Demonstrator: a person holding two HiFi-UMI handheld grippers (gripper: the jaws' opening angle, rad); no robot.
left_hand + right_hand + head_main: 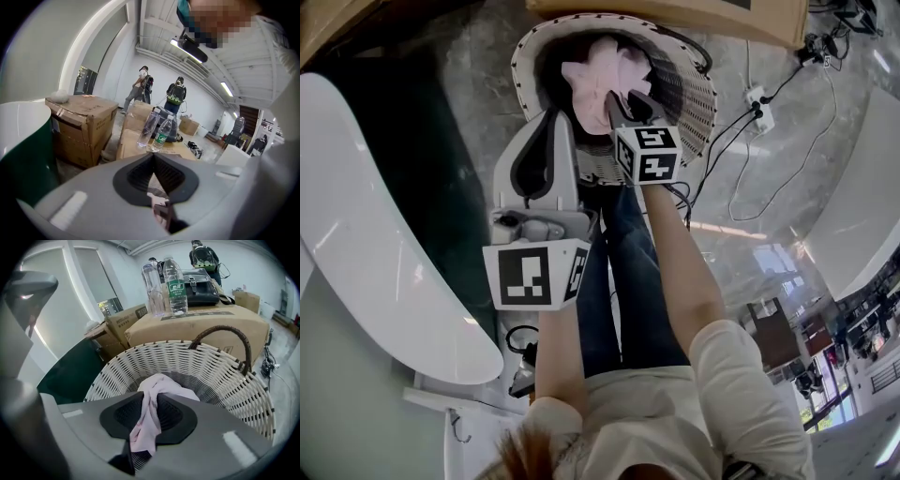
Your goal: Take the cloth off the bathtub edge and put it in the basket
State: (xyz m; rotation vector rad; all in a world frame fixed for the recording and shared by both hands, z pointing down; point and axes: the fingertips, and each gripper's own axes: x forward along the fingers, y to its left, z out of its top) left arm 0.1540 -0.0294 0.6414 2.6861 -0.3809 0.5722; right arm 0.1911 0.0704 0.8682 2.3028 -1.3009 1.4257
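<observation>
The right claw [150, 397] grips the pink cloth [605, 70] above the wicker basket [698, 89] at upper centre; the left claw [153, 159] is closed, empty. Bottles [177, 280] stand on a cardboard box [201, 326] behind (the head view misses them); the bathtub edge [384, 234] curves along the left.

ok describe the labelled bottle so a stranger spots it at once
Behind the white woven basket stands a cardboard box. On top of it, left of a black bag, stand two clear bottles. The plain bottle is on the left; the labelled bottle, on the right, alone wears a green band.
</observation>
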